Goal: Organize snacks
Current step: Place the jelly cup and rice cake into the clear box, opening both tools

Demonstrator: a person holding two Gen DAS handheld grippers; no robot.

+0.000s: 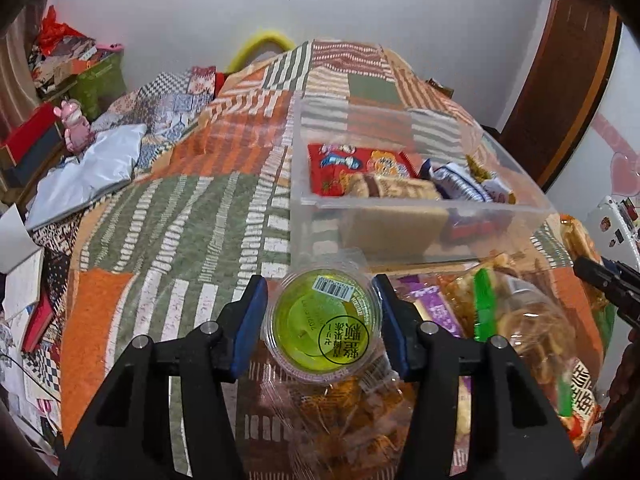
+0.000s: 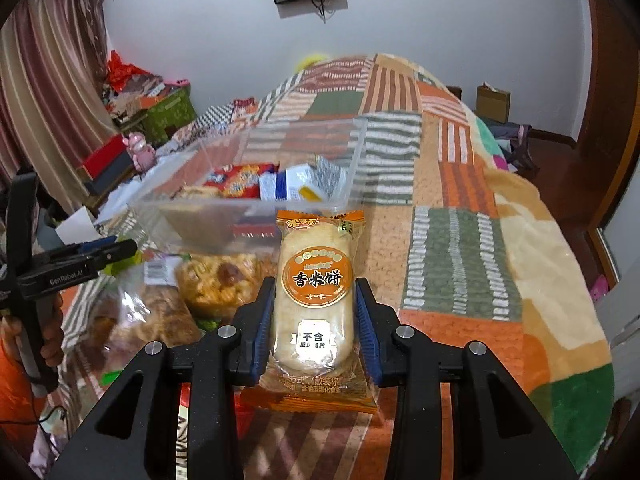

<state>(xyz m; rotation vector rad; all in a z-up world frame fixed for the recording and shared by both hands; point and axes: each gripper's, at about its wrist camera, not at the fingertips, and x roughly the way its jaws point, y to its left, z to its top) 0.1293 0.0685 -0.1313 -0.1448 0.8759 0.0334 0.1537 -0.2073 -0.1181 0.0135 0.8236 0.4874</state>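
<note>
My left gripper (image 1: 322, 304) is shut on a green jelly cup (image 1: 324, 324), held just in front of the clear plastic box (image 1: 400, 200). The box holds a red snack pack (image 1: 340, 168), blue-white packets (image 1: 460, 184) and a beige rice cake pack. My right gripper (image 2: 314, 308) is shut on an orange rice cracker packet (image 2: 314, 304), held in front of the same box (image 2: 248, 204). Loose snack bags (image 1: 500, 320) lie on the blanket near the box; they also show in the right wrist view (image 2: 216, 284). The left gripper shows at the left of the right wrist view (image 2: 116, 250).
A patchwork blanket (image 1: 180, 208) covers the bed. A pink toy (image 1: 76, 128), boxes and bags crowd the floor at the left. A brown door (image 1: 560, 92) stands at the right. A paper bag (image 2: 492, 104) sits beyond the bed.
</note>
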